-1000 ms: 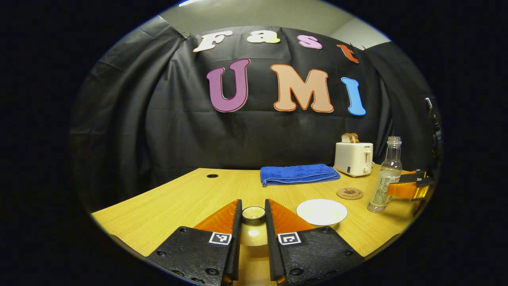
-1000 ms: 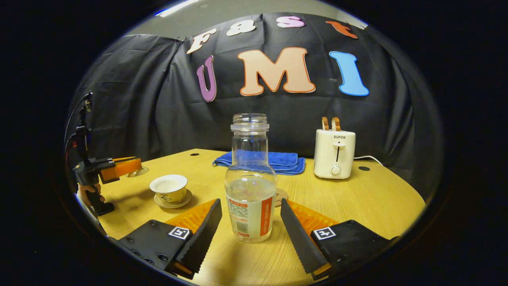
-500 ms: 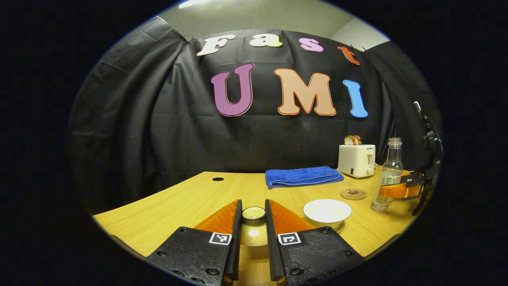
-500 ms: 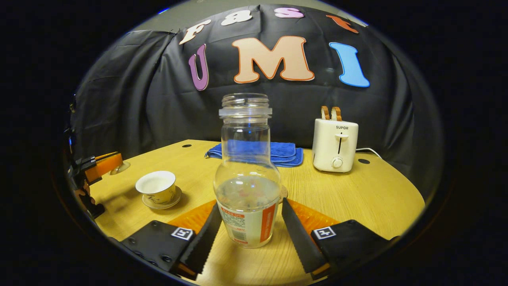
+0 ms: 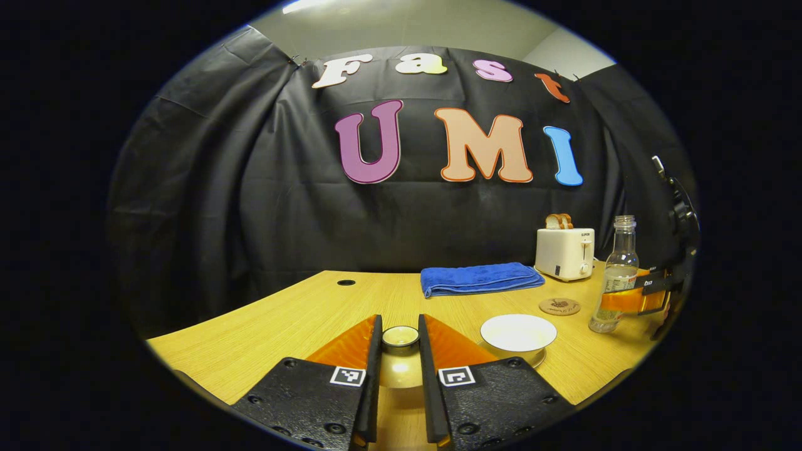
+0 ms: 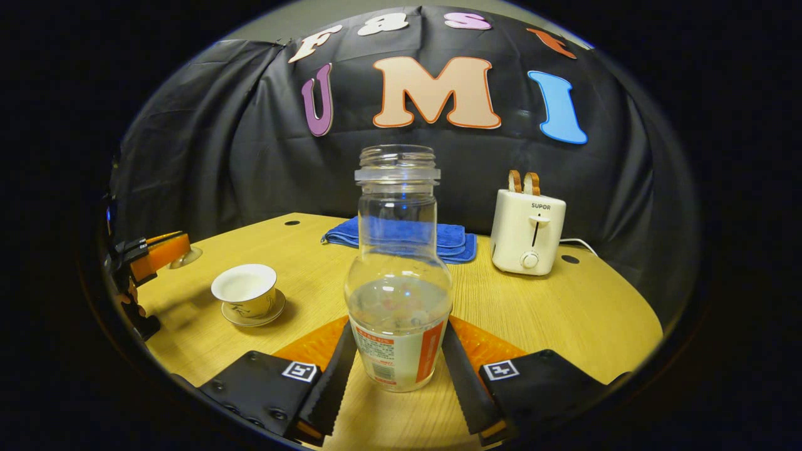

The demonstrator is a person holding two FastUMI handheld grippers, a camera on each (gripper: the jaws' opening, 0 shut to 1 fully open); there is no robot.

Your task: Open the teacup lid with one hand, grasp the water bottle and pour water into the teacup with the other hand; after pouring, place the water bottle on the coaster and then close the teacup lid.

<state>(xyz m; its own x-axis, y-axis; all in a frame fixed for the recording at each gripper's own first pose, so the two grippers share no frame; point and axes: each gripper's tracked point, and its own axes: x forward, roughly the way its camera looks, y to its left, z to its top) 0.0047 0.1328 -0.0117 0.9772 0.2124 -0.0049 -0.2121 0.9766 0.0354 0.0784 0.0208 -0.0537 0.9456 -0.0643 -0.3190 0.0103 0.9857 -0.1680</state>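
1. The left gripper [image 5: 400,360] has its fingers closed on the knob of the teacup lid [image 5: 400,338], holding it low over the table [image 5: 282,319], level and pointing toward the back wall.
2. The right gripper [image 6: 396,369] has both fingers pressed against the lower sides of the water bottle [image 6: 398,275], reaching in level just above the table.
3. The bottle stands upright, long axis vertical, uncapped mouth up, partly filled with water.
4. The teacup [image 6: 245,289] sits open on its saucer [image 6: 253,315], left of the bottle.
5. In the left gripper view, the coaster [image 5: 559,306] lies between the teacup and the bottle, with the blue towel [image 5: 479,278] and toaster [image 5: 564,253] behind.
6. In the right gripper view, the bottle hides the coaster.
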